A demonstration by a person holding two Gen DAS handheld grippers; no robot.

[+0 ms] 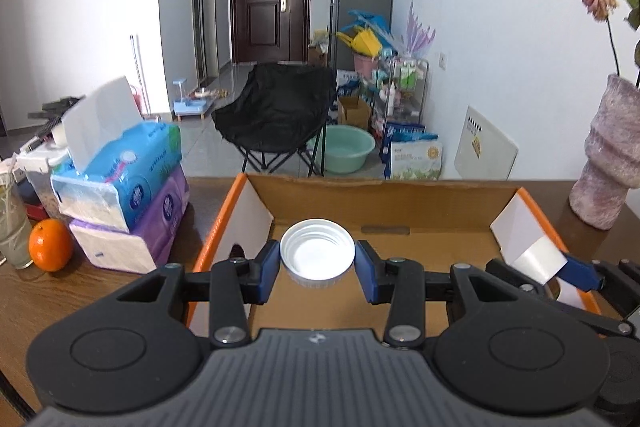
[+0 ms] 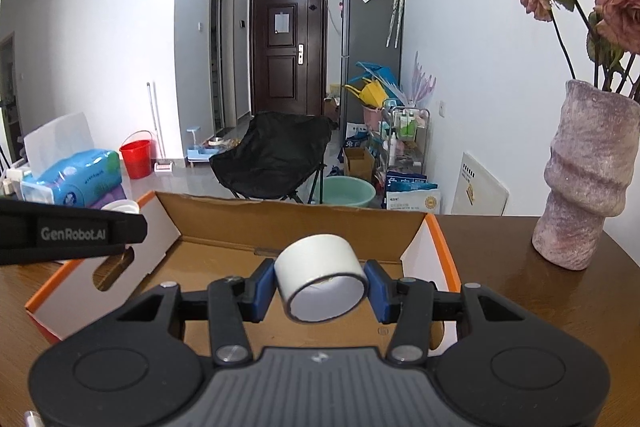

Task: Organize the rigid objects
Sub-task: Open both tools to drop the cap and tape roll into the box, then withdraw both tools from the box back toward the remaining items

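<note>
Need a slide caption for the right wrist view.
Right gripper shut on a white tape roll, held above the open cardboard box on the wooden table.

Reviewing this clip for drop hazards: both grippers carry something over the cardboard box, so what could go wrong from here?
1. The white lid is pinched only at its rim by the left gripper; it could slip or flip on release.
2. The white tape roll, lying on its side in the right gripper, may roll once dropped.
3. Both grippers crowd the same cardboard box, so they could bump each other or its flaps.
</note>
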